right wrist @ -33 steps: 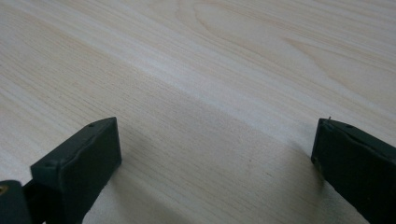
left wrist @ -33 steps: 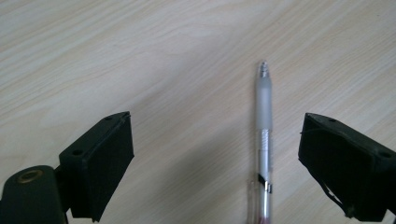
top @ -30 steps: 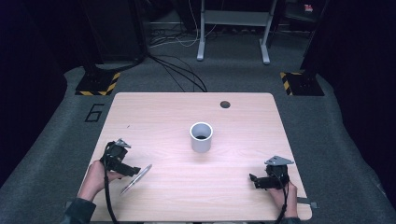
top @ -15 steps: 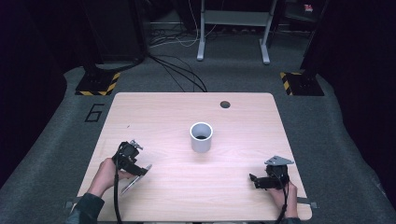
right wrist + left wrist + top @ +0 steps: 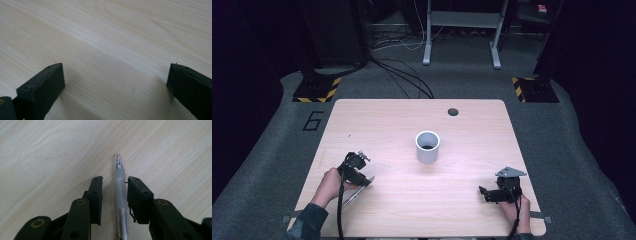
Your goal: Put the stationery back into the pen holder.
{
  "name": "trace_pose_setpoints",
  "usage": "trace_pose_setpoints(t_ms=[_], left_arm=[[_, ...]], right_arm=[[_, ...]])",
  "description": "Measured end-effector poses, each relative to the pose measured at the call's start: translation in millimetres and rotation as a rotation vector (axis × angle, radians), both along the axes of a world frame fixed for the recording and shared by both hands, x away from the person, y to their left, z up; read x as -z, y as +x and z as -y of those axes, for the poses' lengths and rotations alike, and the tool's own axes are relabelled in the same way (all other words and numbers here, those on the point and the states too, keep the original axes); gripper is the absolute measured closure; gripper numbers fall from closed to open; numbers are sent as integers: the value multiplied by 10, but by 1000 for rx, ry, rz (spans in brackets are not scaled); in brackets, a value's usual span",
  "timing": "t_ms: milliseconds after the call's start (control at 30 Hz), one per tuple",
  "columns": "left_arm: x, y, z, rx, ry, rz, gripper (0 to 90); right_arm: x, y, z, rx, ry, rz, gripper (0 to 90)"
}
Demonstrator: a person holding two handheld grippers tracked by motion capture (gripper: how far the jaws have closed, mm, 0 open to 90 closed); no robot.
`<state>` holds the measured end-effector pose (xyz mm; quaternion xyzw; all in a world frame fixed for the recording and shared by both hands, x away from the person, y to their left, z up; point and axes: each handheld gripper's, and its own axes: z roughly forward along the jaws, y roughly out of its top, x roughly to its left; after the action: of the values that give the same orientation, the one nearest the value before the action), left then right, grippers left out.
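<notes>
At lower centre of the left gripper view, the pen (image 5: 120, 195) lies on the table (image 5: 50, 157) between the left gripper's (image 5: 115, 192) closing, not-yet-touching jaws; if pinched off-centre, it could be rolled away.

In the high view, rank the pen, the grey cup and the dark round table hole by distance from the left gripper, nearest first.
1. Clear plastic pen: between the left gripper jaws, front left.
2. Grey cylindrical cup: table centre.
3. Dark round hole: far edge, right of centre.
</notes>
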<state>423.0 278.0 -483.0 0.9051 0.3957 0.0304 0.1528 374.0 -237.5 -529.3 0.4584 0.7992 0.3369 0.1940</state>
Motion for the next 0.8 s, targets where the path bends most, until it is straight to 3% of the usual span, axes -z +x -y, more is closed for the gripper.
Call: trace_pose_setpoints(t_ms=[67, 133, 400, 800], left_arm=[[14, -7, 22, -17, -7, 11, 676], [8, 6, 19, 9, 9, -3, 692], [30, 10, 61, 3, 17, -14, 781], [32, -15, 97, 1, 40, 14, 799]], right_arm=[[0, 0, 0, 0, 0, 1, 11], [0, 0, 0, 0, 0, 1, 11], [0, 0, 0, 0, 0, 0, 11], [0, 1, 2, -1, -1, 1, 14]])
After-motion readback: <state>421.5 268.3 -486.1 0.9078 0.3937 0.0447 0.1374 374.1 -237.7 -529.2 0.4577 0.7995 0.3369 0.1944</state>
